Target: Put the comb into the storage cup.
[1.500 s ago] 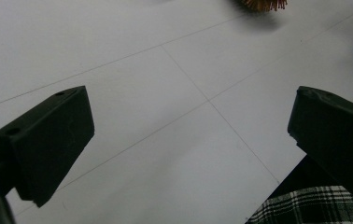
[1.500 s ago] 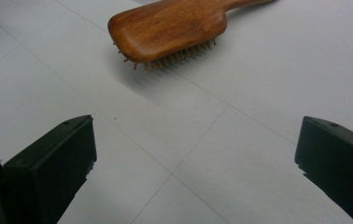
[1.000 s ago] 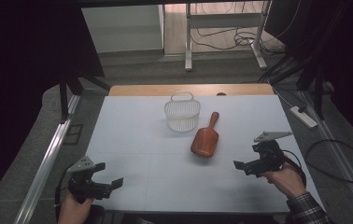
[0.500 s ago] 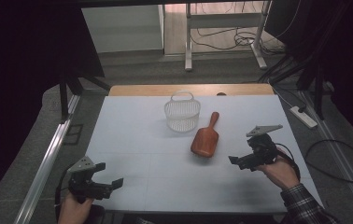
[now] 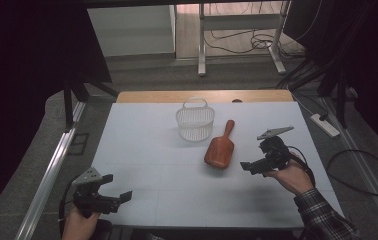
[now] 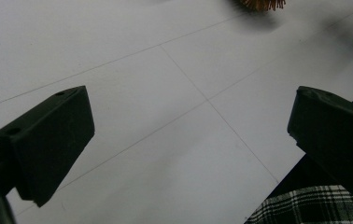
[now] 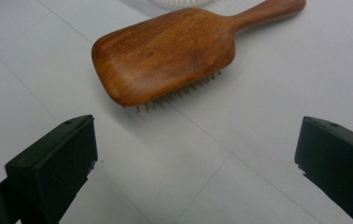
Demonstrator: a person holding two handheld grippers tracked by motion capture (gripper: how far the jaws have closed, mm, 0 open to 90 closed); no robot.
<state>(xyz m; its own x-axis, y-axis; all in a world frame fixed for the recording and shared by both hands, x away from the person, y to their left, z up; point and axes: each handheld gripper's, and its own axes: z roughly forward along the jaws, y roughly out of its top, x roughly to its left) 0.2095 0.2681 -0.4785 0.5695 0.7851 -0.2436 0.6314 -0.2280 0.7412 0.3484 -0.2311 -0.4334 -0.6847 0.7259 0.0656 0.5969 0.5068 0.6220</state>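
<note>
Lying bristles-down on the bench (image 5: 142,150) is a wooden hairbrush (image 5: 220,148), untouched so far, its broad paddle head toward the near edge and its handle angled away toward a white wire basket (image 5: 195,124). Reddish-brown, smooth and slightly glossy on the back, with rounded corners; short pins showing under the near rim in the right gripper view (image 7: 165,51), lifting the head a little off the surface. Handle tip close beside the basket, apparently not touching it.

Judging by the layout, hardly begun: no grasp made, nothing lifted, basket apparently empty. Left to do, most likely: close on the brush, pick it up and carry it over to the basket.

Hovering just to the right of the brush head is the right gripper (image 5: 253,167), spread wide with nothing between its jaws, aimed at the head with the brush a short way ahead of the tips. Held low at the near left corner of the bench, well apart from the brush, is the left gripper (image 5: 119,198), likewise wide open and empty, pointing across bare surface.
</note>
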